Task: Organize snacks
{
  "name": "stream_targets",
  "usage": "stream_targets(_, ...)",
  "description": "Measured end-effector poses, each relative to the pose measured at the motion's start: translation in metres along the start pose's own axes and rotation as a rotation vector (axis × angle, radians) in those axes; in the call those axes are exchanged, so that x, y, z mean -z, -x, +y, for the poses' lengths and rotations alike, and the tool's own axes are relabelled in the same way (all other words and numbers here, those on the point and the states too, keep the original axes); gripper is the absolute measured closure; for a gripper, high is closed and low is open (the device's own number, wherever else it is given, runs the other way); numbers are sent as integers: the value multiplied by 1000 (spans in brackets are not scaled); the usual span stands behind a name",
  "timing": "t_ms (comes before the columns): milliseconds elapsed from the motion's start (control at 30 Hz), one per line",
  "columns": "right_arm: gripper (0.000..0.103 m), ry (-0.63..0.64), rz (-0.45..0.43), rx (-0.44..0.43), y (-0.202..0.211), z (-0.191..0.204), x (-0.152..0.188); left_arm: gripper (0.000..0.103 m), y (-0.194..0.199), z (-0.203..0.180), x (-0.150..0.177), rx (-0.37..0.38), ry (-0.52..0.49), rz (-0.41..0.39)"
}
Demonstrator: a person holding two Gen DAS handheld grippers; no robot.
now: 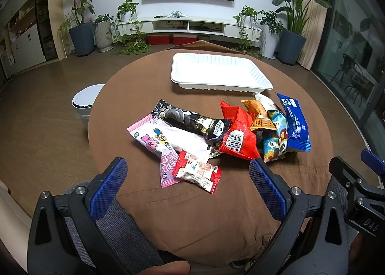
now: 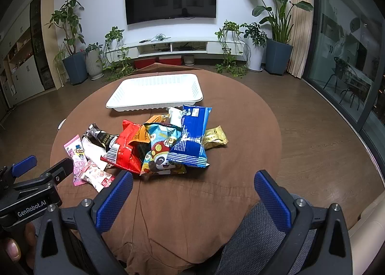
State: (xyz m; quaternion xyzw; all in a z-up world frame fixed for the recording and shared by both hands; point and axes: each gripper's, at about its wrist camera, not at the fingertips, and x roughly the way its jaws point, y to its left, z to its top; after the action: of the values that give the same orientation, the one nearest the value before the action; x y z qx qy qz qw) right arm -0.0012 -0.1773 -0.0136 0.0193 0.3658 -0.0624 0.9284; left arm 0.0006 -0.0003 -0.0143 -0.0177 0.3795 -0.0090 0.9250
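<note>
My left gripper (image 1: pixel 189 166) hangs with its blue-padded fingers spread wide and nothing between them, low over the near edge of the round table draped in brown cloth (image 1: pixel 192 214). My right gripper (image 2: pixel 193 180) is the same: fingers wide apart, holding nothing, hovering above bare cloth.

Just beyond my left fingertips lies the small red-and-white wrapped sweet packet (image 1: pixel 197 171), resting partly on the long pink-and-white cartoon snack pouch (image 1: pixel 156 142). Behind that pouch a black glossy wrapper (image 1: pixel 190 118) lies slantwise, its end touching the red foil bag with a white barcode (image 1: pixel 237 137). To the right the pile thickens: an orange packet (image 1: pixel 258 116), a light-blue cartoon panda bag (image 1: pixel 274 140) and a dark-blue biscuit pack (image 1: pixel 294 123) overlap one another.

From my right wrist the same heap sits just ahead and a little left of my fingers, with the panda bag nearest and face-up. This view alone shows a gold foil packet (image 2: pixel 214 139) tucked against the far right side of the dark-blue pack; from the left wrist it is hidden. The left view alone shows a white round lidded bin (image 1: pixel 86 100) on the wooden floor beside the table.

Past the snacks, the white ribbed plastic tray (image 1: pixel 216 85) sits on the far half of the table, with no snack inside it. Each view catches the other gripper at its edge.
</note>
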Motion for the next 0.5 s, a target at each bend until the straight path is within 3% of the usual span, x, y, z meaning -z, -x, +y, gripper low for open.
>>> stream_targets(500, 0, 1, 3, 1, 0, 0, 0, 0, 0, 0, 0, 0, 0, 3)
